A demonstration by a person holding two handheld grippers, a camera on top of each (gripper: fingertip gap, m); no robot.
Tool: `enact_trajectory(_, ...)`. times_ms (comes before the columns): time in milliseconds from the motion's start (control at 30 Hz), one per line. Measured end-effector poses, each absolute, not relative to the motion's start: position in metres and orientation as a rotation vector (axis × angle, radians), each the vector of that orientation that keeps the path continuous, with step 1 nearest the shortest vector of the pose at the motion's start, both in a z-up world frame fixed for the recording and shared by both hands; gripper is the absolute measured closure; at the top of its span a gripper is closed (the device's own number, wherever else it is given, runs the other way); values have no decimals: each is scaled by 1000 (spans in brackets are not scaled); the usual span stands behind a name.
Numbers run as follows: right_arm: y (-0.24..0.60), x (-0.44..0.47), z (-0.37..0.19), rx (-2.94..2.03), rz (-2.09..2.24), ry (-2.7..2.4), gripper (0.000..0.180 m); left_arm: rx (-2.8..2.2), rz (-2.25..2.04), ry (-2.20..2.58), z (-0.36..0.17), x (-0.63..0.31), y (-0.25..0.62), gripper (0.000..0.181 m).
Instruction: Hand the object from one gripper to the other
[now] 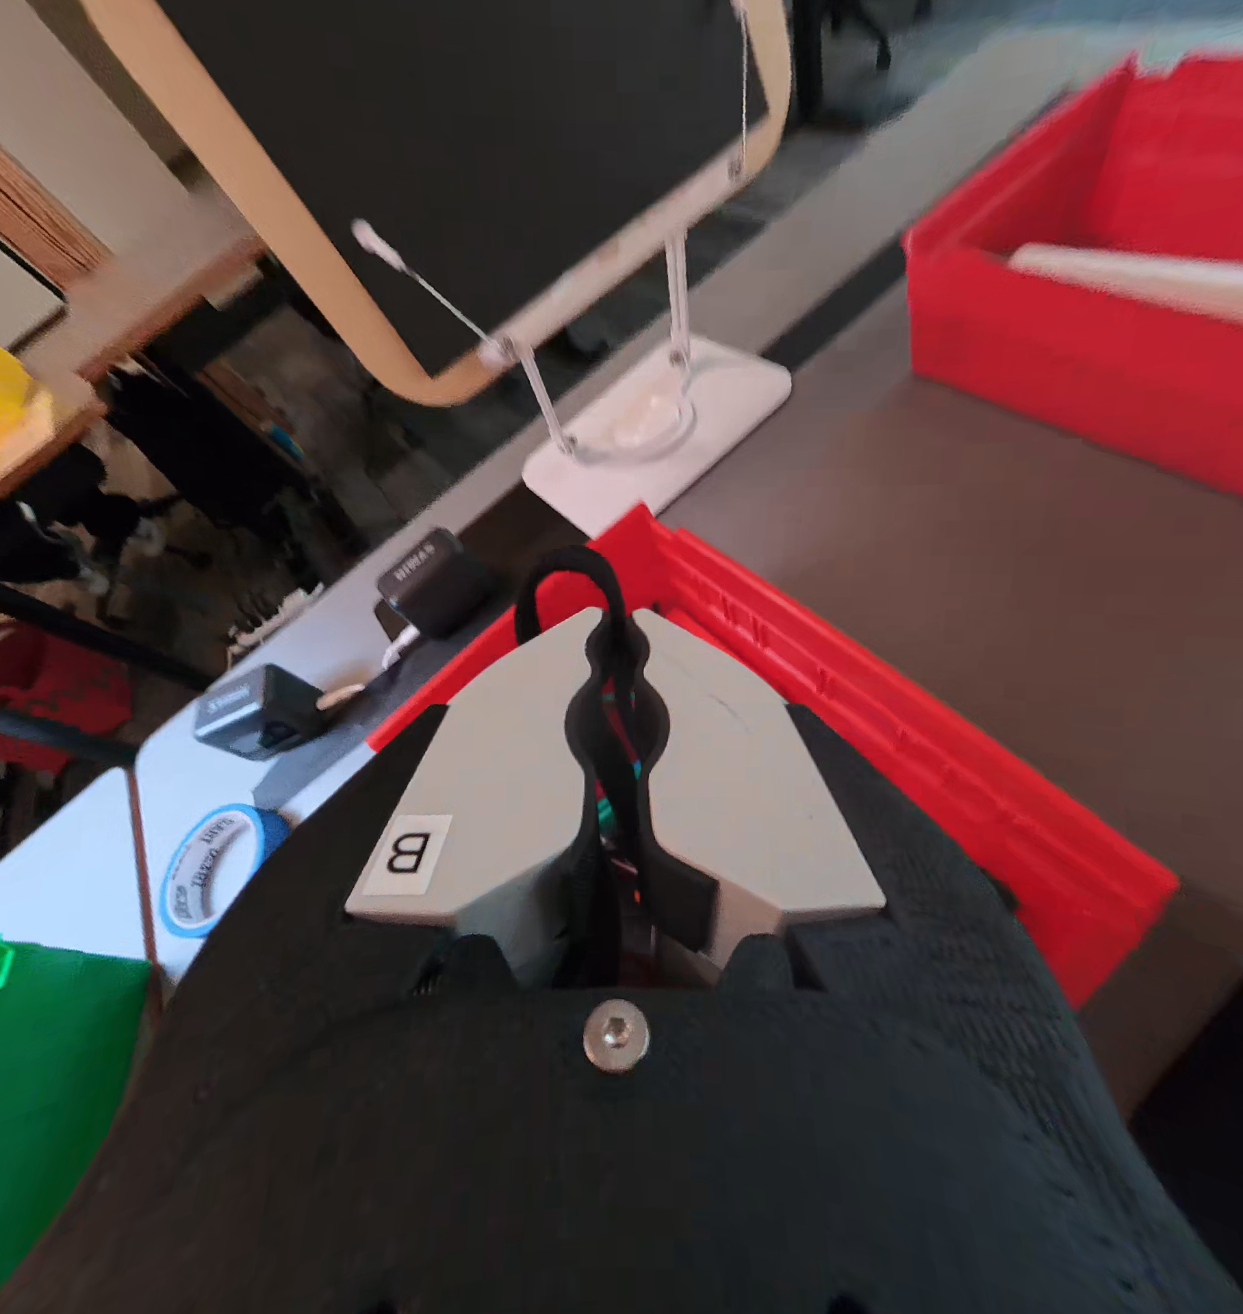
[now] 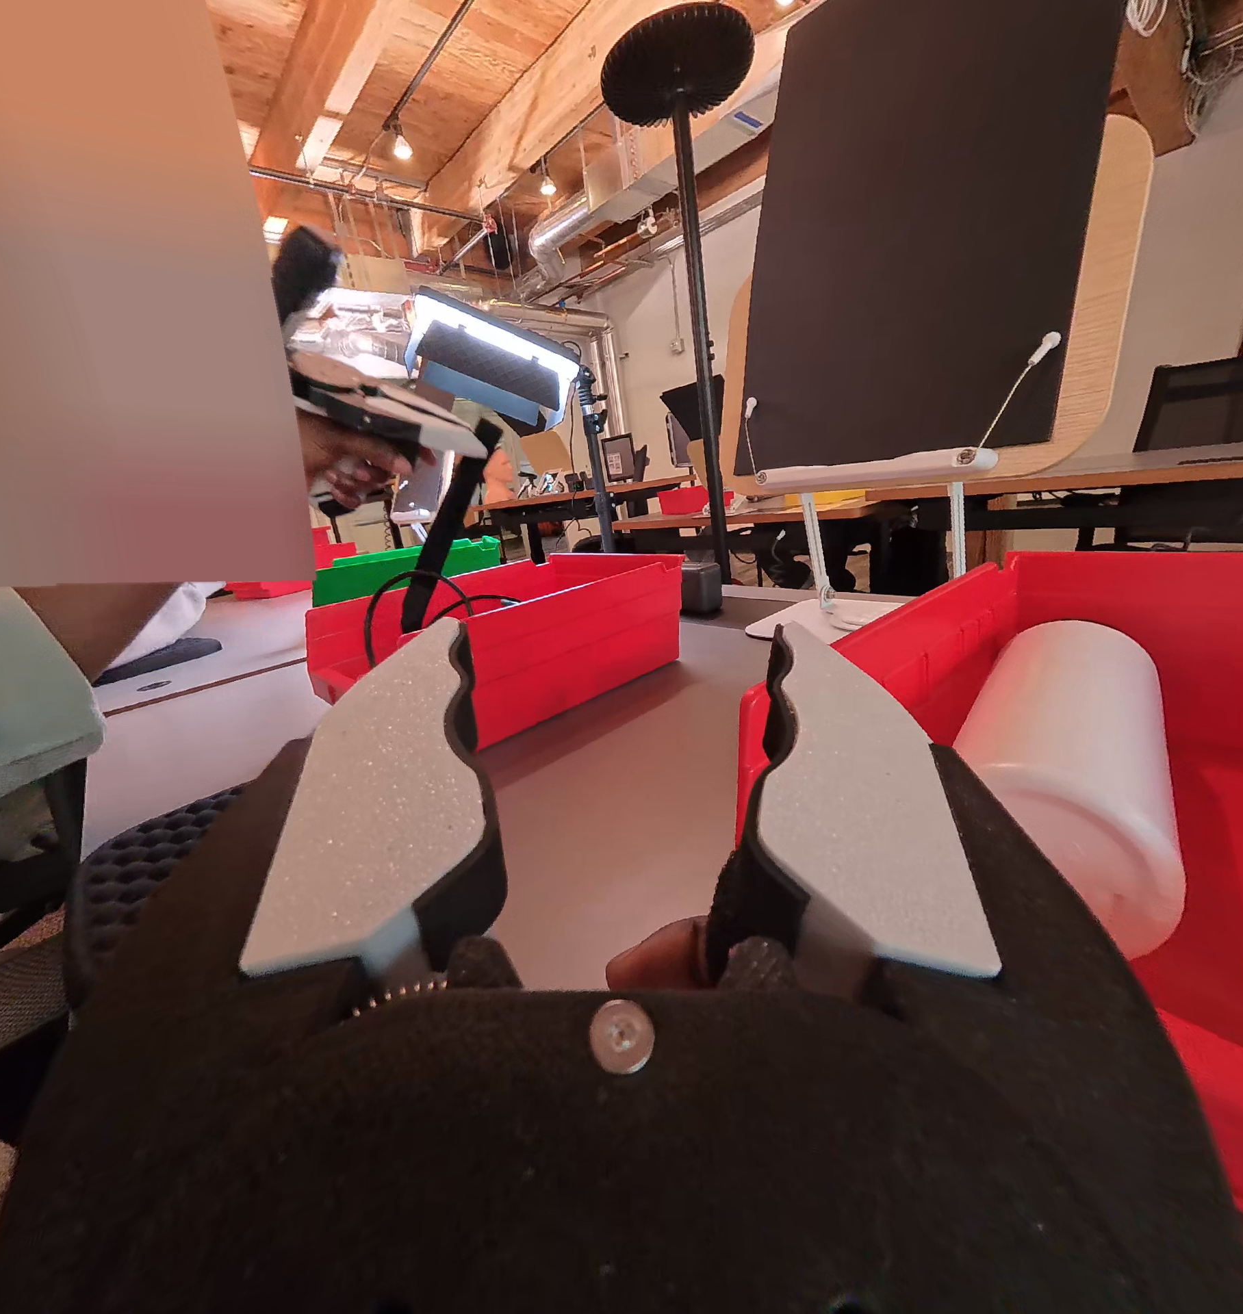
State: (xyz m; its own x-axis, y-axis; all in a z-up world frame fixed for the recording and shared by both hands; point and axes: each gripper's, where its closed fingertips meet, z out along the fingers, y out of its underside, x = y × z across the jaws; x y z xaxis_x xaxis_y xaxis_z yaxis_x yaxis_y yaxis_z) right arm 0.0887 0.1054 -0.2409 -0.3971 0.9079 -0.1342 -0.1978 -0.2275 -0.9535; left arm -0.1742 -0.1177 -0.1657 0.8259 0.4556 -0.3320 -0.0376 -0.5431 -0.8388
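Note:
My left gripper [image 1: 615, 618] is shut on a black strap [image 1: 569, 553], whose loop sticks out past the fingertips. It hangs over a red bin [image 1: 889, 725]. In the right wrist view the left gripper [image 2: 462, 434] is held up at the left, and the strap [image 2: 441, 526] hangs down from it into that red bin [image 2: 576, 633], with thin black cord loops at its lower end. My right gripper [image 2: 615, 640] is open and empty, low over the grey table [image 2: 604, 782], between the two red bins and apart from the strap.
A second red bin [image 2: 1209, 640] at the right holds a white roll [image 2: 1074, 768]. A black board on a white stand [image 2: 910, 234] stands behind. A green bin [image 2: 405, 562] sits past the first bin. A blue tape roll [image 1: 213, 867] and two small dark boxes [image 1: 434, 583] lie at the left. Some 35 cm of space lies between my two pairs of fingers.

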Motion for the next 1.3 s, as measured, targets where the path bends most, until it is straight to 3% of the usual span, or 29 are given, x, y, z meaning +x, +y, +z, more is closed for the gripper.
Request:
enact_trajectory(300,104,89,-241,-938,1720,-1200,104,-1615,806,-263,-59,-152,-133,177)
enact_trajectory(600,104,89,-241,-937,1711,-1202,105,-1217,674,-216,25,-108,-147,177)
enact_trajectory(1067,93,89,-239,-896,1716,-1268,105,-1075,216,-102,3,-21,-110,178)
enact_trajectory(1300,37,103,-208,-766,1989,-1429,105,-1066,-21,-11,-20,33,-85,177)
